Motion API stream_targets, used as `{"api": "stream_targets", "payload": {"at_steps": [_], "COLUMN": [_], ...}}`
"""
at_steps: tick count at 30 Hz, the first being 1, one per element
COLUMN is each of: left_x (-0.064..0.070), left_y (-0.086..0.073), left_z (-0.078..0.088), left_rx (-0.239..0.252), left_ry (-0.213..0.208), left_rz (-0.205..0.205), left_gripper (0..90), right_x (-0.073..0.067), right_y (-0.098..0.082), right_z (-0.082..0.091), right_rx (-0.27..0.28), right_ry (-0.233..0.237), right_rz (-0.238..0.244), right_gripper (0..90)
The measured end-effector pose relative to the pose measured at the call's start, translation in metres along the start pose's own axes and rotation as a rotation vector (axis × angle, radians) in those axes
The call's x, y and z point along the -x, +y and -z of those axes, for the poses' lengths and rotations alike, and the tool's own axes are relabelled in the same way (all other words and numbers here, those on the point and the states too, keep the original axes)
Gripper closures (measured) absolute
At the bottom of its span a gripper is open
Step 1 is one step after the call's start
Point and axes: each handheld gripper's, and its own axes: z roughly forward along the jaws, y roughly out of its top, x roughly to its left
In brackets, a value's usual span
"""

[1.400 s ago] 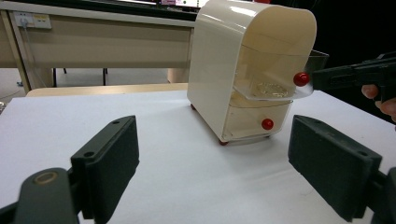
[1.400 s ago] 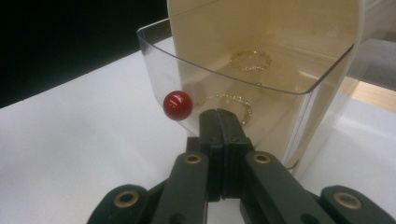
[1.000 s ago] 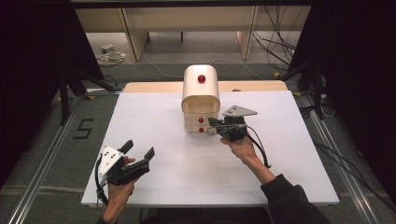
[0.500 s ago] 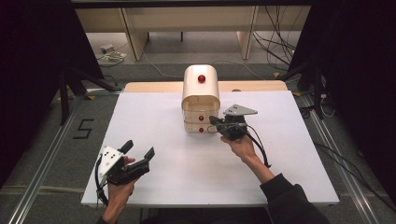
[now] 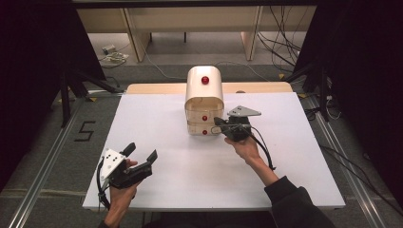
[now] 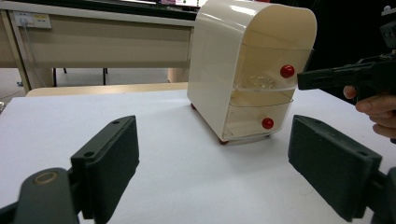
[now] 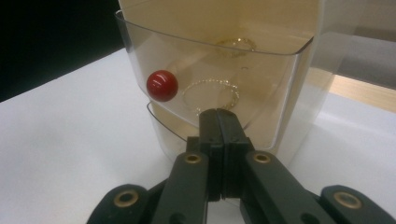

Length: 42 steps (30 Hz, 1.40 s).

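Small cream drawer cabinet point(image 5: 204, 97) stands near the far middle of the white counter point(image 5: 157, 123), front facing the person. It has a rounded top and two clear drawers, each with a red ball knob; a third red knob sits on top.

Right gripper point(image 5: 217, 122) at the cabinet's front right corner, level with the upper drawer point(image 7: 219, 79). Jaws clenched flat together, nothing between them. In the right gripper view the tips sit just at that drawer's clear front, right of its red knob point(image 7: 162, 86); contact cannot be told. The drawer is slightly pulled out past the lower drawer point(image 6: 247, 122).

Left gripper point(image 5: 141, 156) near the counter's front left, well apart from the cabinet, held in the hand above the surface. Jaws released, spread wide, empty.
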Motion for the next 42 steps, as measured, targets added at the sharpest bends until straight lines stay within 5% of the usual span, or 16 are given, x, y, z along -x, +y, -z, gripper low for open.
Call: {"api": "stream_targets", "payload": {"at_steps": [12,24,34,42], "left_x": [0.000,0.000,0.002,0.002], "left_y": [0.000,0.000,-0.001,-0.001], "left_z": [0.000,0.000,-0.002,-0.002], "left_rx": [0.001,-0.002,-0.017,-0.027], "left_ry": [0.000,-0.002,-0.039,-0.050], "left_rz": [-0.001,-0.001,-0.007,-0.004], "left_gripper": [15.7,15.7,15.7,15.7], "right_x": [0.001,-0.004,-0.009,-0.014], "right_y": [-0.002,0.003,0.006,0.008], "right_z": [-0.004,0.007,0.016,0.027], "right_rx": [-0.010,0.021,0.042,0.044], "right_ry": [-0.008,0.035,0.108,0.112], "right_rz": [-0.015,-0.017,-0.046,-0.037], "right_gripper": [90.0,83.5,62.0,44.0]}}
